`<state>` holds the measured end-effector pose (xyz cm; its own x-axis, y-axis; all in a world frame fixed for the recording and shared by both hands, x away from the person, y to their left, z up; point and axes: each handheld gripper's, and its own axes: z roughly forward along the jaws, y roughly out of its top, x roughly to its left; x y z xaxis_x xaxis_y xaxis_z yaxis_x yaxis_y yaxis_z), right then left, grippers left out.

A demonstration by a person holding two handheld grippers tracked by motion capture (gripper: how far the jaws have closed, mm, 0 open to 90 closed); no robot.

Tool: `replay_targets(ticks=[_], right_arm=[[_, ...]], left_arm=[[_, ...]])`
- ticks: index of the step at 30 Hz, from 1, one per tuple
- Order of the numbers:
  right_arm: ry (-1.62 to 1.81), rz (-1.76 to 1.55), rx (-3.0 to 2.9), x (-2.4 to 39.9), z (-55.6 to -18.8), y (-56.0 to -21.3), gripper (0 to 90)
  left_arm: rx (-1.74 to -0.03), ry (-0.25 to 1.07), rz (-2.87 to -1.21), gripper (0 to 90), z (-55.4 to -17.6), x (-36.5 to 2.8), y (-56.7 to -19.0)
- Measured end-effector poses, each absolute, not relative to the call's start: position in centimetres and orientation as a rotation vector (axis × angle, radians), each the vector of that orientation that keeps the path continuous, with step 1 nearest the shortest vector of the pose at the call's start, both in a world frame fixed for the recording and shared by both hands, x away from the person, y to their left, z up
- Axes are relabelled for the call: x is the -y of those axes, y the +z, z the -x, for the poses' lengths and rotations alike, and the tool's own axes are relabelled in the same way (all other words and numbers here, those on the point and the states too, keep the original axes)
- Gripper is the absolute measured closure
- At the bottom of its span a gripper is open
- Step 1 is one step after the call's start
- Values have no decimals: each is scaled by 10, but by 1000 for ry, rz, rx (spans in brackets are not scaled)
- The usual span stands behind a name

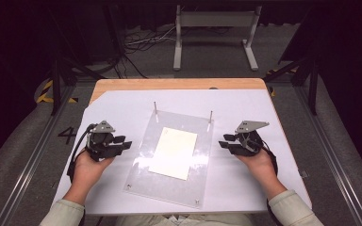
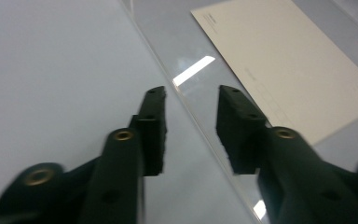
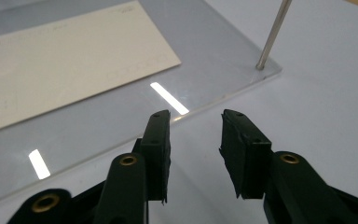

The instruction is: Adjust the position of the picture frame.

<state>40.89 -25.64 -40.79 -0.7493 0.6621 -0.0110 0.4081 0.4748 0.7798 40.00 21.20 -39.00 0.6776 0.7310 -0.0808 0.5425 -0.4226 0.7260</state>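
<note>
I held the left gripper (image 1: 128, 142) and right gripper (image 1: 221, 141), both jaws apart and empty, at opposite side edges of the clear acrylic plate (image 1: 143, 176) bearing a cream paper sheet (image 1: 174, 153).

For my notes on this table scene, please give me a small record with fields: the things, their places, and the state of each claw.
surface: white board on a wooden table
clear plate: flat on the board, between the two claws
paper sheet: cream, lying on the plate
metal pins: two, upright at the plate's far corners
left claw: open, empty, pointing at the plate's left edge
right claw: open, empty, pointing at the plate's right edge
</note>
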Motion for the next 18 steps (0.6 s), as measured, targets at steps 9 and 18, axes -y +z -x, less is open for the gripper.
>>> replay_targets(ticks=[9, 18], right_arm=[[1143, -940, -2384, 248, -444, -394, 583], [1150, -1009, -2367, 245, -475, -397, 570]], left_arm=[[-857, 396, -2149, 402, -437, -187, -378], [-839, 424, -2121, 343, -462, -169, -386]])
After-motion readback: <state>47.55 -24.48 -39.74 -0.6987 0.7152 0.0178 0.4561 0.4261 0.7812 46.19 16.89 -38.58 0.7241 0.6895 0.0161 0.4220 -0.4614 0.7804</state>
